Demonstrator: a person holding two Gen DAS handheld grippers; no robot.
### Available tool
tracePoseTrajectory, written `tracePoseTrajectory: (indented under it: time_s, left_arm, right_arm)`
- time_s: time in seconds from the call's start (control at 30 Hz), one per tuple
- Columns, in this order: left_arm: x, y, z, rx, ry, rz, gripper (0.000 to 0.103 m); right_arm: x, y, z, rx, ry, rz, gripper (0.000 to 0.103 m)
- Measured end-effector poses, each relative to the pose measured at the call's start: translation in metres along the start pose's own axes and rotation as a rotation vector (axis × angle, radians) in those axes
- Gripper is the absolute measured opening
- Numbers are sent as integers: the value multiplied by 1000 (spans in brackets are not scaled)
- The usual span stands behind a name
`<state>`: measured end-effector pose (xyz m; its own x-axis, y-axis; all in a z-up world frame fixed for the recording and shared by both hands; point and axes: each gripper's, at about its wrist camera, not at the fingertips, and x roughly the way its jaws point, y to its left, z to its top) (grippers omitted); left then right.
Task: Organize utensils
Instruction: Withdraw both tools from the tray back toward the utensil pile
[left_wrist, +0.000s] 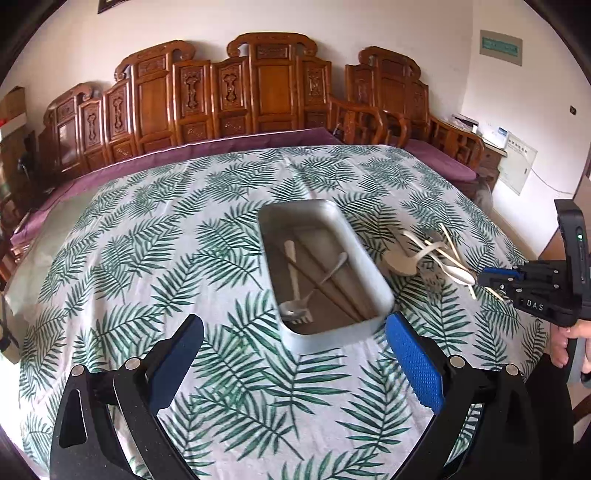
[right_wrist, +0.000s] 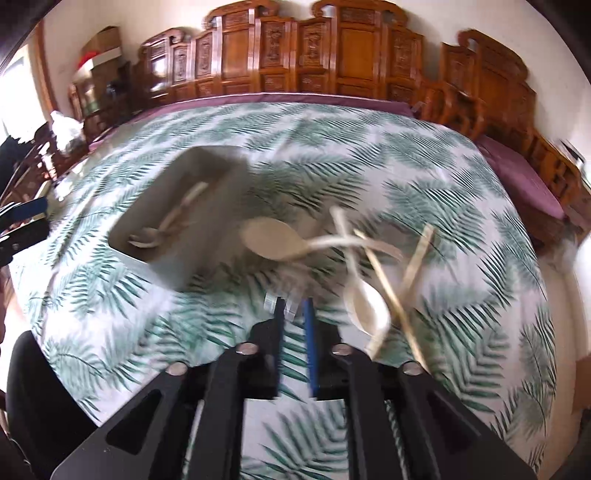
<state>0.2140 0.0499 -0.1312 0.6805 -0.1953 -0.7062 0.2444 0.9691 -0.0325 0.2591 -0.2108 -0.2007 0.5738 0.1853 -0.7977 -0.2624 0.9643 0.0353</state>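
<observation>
My right gripper (right_wrist: 293, 314) is hovering narrowly parted and empty; my left gripper (left_wrist: 295, 328) is gaping wide. The pile of utensils (right_wrist: 354, 258) at two o'clock is lying crossed, so I am risking dragging neighbours or knocking the tray (right_wrist: 210, 236) at eleven.

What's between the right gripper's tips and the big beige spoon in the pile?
In the right wrist view, only leaf-print tablecloth lies between the right gripper and the large beige spoon, with something blurred and unidentifiable at the fingertips.
</observation>
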Motion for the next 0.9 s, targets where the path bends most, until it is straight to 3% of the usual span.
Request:
tracePoseTrajectory:
  time_s: [0.33,0.6,0.9]
  left_arm:
    - [13,-57,-3,60,31,-45,95]
    - [34,-94,8,106,50,-54,95]
    - [51,-103,13,99,83,-51,95]
  right_arm:
    - [9,-83,-29,81,20,-61,25]
    - [32,-94,-25,55,58,-38,25]
    - [57,-88,-11,1,102,-20,25]
